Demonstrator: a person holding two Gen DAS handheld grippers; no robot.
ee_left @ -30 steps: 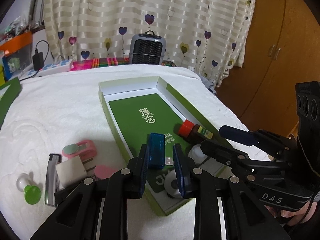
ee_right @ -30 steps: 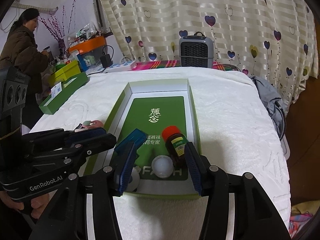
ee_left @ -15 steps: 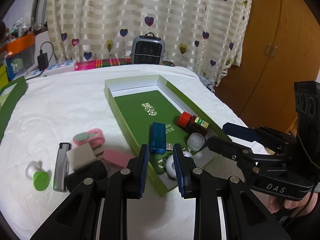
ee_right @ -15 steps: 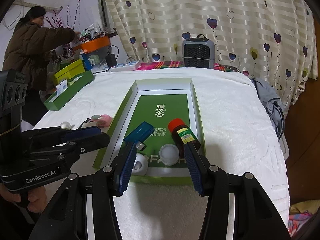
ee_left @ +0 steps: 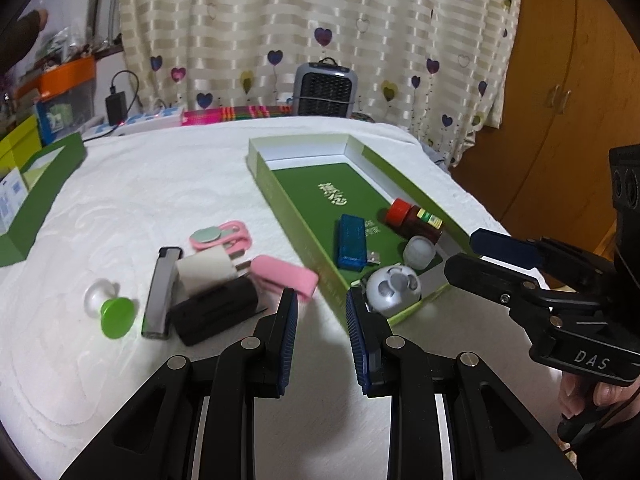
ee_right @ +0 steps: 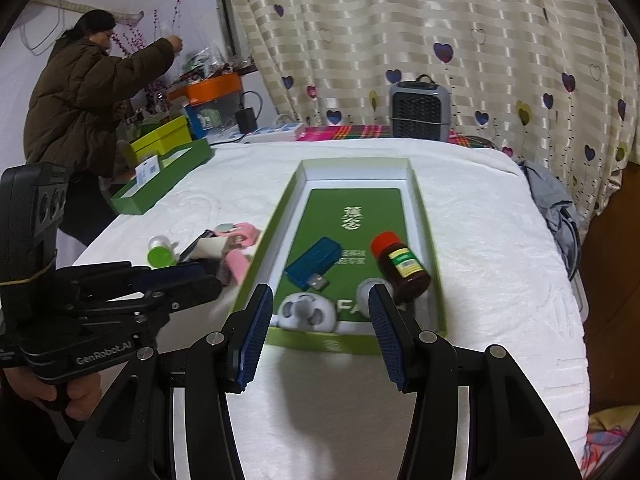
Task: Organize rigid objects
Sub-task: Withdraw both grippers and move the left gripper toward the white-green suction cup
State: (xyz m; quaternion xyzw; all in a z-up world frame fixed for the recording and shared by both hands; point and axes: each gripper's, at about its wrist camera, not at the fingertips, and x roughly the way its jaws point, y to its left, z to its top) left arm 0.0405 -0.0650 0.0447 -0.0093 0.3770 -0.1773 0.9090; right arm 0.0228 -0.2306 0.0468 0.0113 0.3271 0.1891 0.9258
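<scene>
On white-covered bed (ee_left: 168,184): green box (ee_left: 280,196) holds blue USB stick (ee_left: 351,241), red-capped bottle (ee_left: 414,222), two small round pieces. Loose cluster left of box: black block (ee_left: 216,312), pink case (ee_left: 286,278), lighter (ee_left: 162,292). Left gripper (ee_left: 320,316) narrow, empty; right gripper (ee_right: 318,316) parted, empty. Advise: widen left jaws, approach pink case squarely

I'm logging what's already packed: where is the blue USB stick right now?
The blue USB stick lies flat inside the green box, near its front end, left of the red-capped brown bottle and just beyond the round silver gadget.
</scene>
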